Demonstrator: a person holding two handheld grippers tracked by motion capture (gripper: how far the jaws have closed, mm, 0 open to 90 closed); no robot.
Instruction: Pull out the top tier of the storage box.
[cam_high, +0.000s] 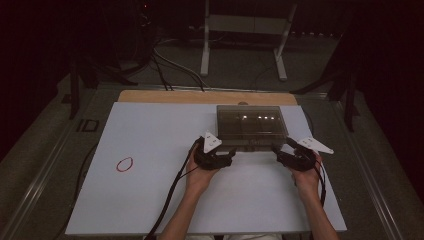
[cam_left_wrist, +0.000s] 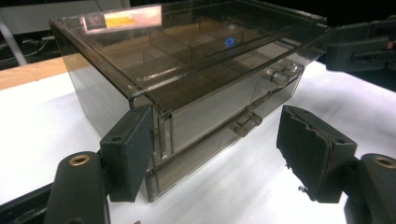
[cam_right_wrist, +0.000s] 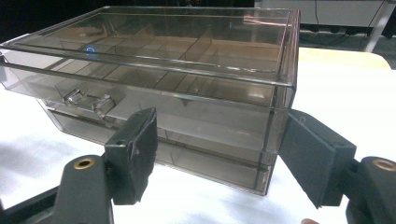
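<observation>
High view showed the smoky clear box (cam_high: 251, 126) at the far middle of the white worktop (cam_high: 150, 190), left tongs (cam_high: 223, 156) and right tongs (cam_high: 281, 152) partly open, straddling its near corners without gripping.

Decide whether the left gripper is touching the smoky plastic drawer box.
Cannot tell. In the left gripper view, one pad of the left gripper overlaps the drawer box corner, with no plain contact or gap.

You can read no text anywhere: the yellow label (cam_left_wrist: 131, 18) on the lid of the clear compartment box (cam_left_wrist: 196, 84) is too blurred.
</observation>
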